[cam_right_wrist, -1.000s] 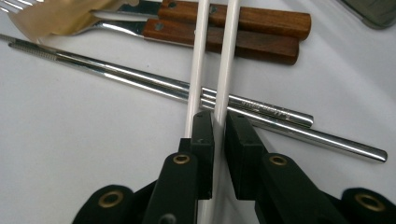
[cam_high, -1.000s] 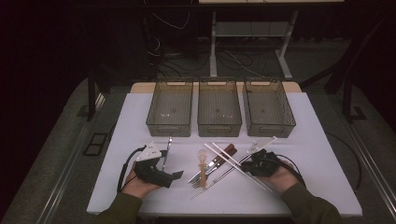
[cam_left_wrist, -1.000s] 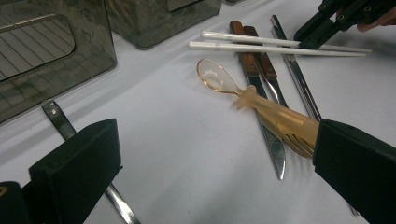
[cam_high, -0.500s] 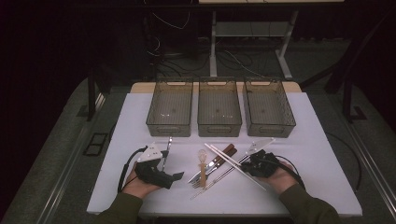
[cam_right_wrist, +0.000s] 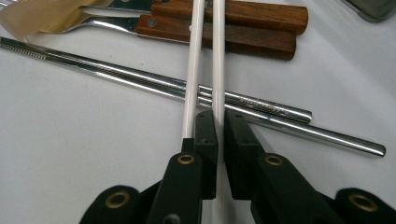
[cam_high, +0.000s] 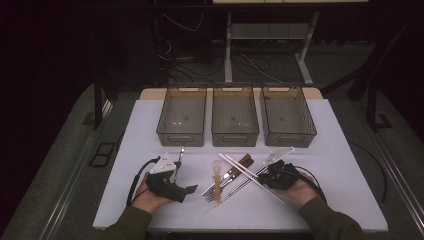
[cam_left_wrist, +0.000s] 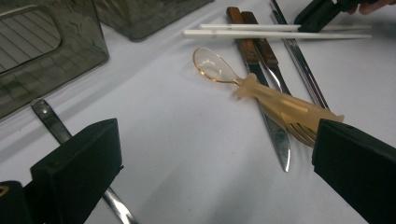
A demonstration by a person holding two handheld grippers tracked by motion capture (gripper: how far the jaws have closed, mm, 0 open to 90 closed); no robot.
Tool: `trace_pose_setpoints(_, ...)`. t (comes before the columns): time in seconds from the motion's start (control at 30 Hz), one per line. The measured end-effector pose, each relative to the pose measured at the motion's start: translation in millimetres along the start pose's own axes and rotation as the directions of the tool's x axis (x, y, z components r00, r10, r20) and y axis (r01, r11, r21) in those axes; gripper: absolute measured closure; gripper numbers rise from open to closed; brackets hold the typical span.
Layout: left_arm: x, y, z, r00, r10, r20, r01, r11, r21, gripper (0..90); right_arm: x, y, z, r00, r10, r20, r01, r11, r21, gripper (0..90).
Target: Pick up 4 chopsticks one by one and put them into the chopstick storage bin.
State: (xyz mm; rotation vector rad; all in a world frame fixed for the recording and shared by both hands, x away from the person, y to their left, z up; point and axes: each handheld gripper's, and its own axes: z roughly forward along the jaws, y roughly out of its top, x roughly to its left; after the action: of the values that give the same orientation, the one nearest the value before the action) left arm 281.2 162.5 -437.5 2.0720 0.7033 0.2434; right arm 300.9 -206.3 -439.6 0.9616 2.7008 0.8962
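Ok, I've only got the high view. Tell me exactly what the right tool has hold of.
Observer: The right tool is shut on one white chopstick, which is pinched between its jaws.
Operator: Now check the other one.
Observer: The second white chopstick runs along the outside of the jaws and is not gripped.
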Motion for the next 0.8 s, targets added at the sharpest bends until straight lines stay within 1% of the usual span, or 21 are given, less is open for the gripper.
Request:
trace_pose_setpoints(0.07, 0.0, 0.0, -0.2, 0.9998, 0.021, 0.007, -0.021, 0.9998, 0.006, 0.0, 0.1, 0.0, 0.0, 1.0000, -0.002, 0.002, 0.002, 1.000, -0.001, 84.5)
trace_pose_setpoints(0.13, 0.8, -0.1, -0.8, 0.9996, 0.026, 0.014, -0.026, 0.9996, 0.006, 0.0, 0.1, 0.0, 0.0, 1.0000, -0.001, 0.002, 0.001, 1.000, -0.001, 84.5)
trace_pose_setpoints(0.2, 3.1, -0.3, -1.6, 0.9996, 0.023, 0.017, -0.023, 0.9997, 0.001, 0.0, 0.0, 0.0, -0.1, 1.0000, -0.002, 0.000, 0.002, 1.000, 0.000, 84.5)
trace_pose_setpoints(0.3, 6.6, -0.6, -4.1, 0.9998, 0.004, 0.017, -0.004, 0.9999, -0.011, 0.0, -1.2, -0.3, -0.2, 1.0000, 0.002, -0.004, -0.002, 1.000, -0.002, 84.6)
trace_pose_setpoints(0.37, 6.9, -1.2, -4.9, 0.9997, 0.006, 0.023, -0.006, 0.9999, -0.009, 0.0, -1.3, -0.1, -0.3, 1.0000, -0.005, -0.007, 0.005, 1.000, -0.003, 84.6)
trace_pose_setpoints(0.4, 6.7, -1.4, -4.7, 0.9997, 0.006, 0.023, -0.006, 1.0000, -0.007, 0.0, -1.5, 0.1, -0.5, 0.9999, 0.005, -0.009, -0.005, 1.000, 0.002, 84.6)
trace_pose_setpoints(0.43, 6.2, -1.2, -4.3, 0.9998, 0.003, 0.022, -0.002, 0.9999, -0.010, 0.0, -1.6, 0.0, -0.5, 0.9999, 0.003, -0.010, -0.003, 1.000, 0.001, 84.6)
trace_pose_setpoints(0.53, 5.3, -0.7, -4.5, 0.9997, 0.009, 0.021, -0.009, 0.9999, -0.010, 0.0, -2.0, 0.1, -0.6, 0.9999, -0.006, -0.011, 0.006, 1.000, -0.004, 84.6)
trace_pose_setpoints(0.67, 5.0, -0.7, -5.3, 0.9998, 0.004, 0.020, -0.004, 0.9999, -0.016, 0.0, -3.1, 0.9, -2.9, 0.9995, -0.009, -0.031, 0.008, 1.000, -0.027, 84.6)
trace_pose_setpoints(0.8, 4.7, -0.4, -5.6, 0.9998, 0.006, 0.019, -0.006, 0.9998, -0.017, 0.0, -4.3, 2.7, -7.4, 0.9991, -0.011, -0.040, 0.009, 0.999, -0.048, 84.6)
